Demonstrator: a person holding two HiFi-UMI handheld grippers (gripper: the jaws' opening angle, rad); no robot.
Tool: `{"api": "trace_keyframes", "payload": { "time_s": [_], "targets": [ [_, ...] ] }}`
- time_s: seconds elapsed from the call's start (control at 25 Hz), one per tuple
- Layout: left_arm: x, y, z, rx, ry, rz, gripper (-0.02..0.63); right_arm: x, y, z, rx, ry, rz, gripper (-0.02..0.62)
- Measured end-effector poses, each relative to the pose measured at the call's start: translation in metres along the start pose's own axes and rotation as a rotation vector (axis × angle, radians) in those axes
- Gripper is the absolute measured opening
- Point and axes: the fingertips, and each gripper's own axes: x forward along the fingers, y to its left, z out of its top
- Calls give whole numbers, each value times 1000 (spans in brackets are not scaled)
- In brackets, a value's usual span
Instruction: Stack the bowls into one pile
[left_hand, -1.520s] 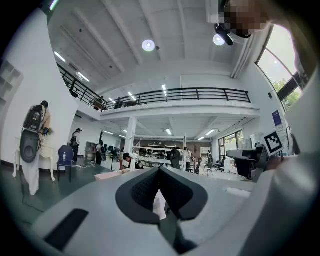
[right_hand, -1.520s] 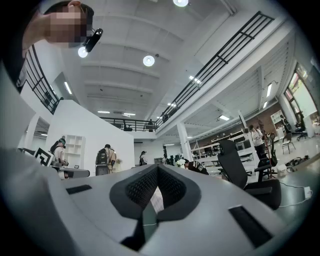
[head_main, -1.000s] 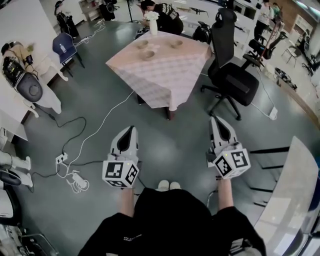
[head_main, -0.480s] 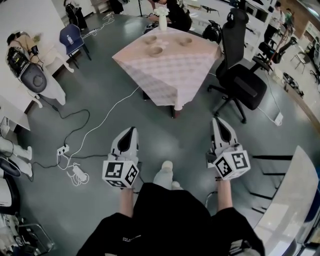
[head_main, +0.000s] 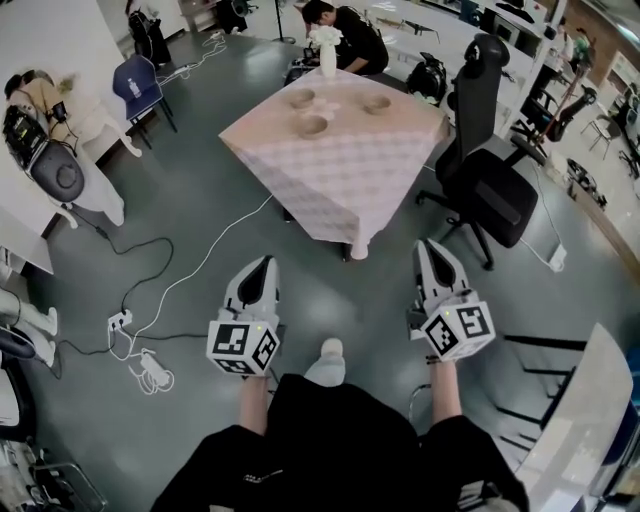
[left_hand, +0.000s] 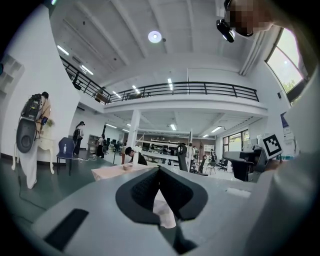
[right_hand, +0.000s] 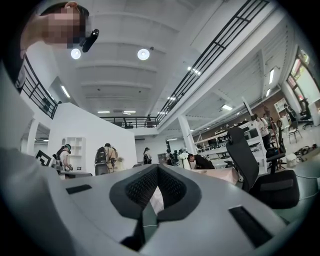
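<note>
Head view, nearest stuff first: left gripper and right gripper held out level over the floor, both pressed together with nothing pinched. Same in each tool's own camera, pads meeting at the tip. Just below them, one shoe mid-step. Compared with a second ago: noticeably closer to the table, the near draped corner lower in frame, tools parked in the same spots. So walking up, not stacking yet; zero progress on the pile itself by the look of it. Further out, on the far half of the tabletop: three bowls, all apart, none nested. Left bowl, middle bowl a bit nearer, right bowl. Vase of flowers at the far corner just behind them, worth minding on any reach. As for room: bare floor straight ahead up to that corner, probably fine for a few more steps. Cables off to the left, clear of the feet. Black office chair just beside the table's right edge, likely blocking that side. White panel close on the right. Farthest back, a person bent over at the far edge.
</note>
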Motion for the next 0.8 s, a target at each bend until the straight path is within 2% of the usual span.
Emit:
{"api": "trace_keyframes", "payload": {
  "time_s": [0.32,0.64,0.8],
  "targets": [
    [75,43,7,-18,-3,-38,-3,79,-19,-6,8,10,-24,-9],
    [130,53,2,-45,-3,-107,-3,116,-38,-8,10,22,-62,-9],
    [144,62,-3,-72,0,-100,-3,133,-48,-13,11,40,-67,-9]
  ]
}}
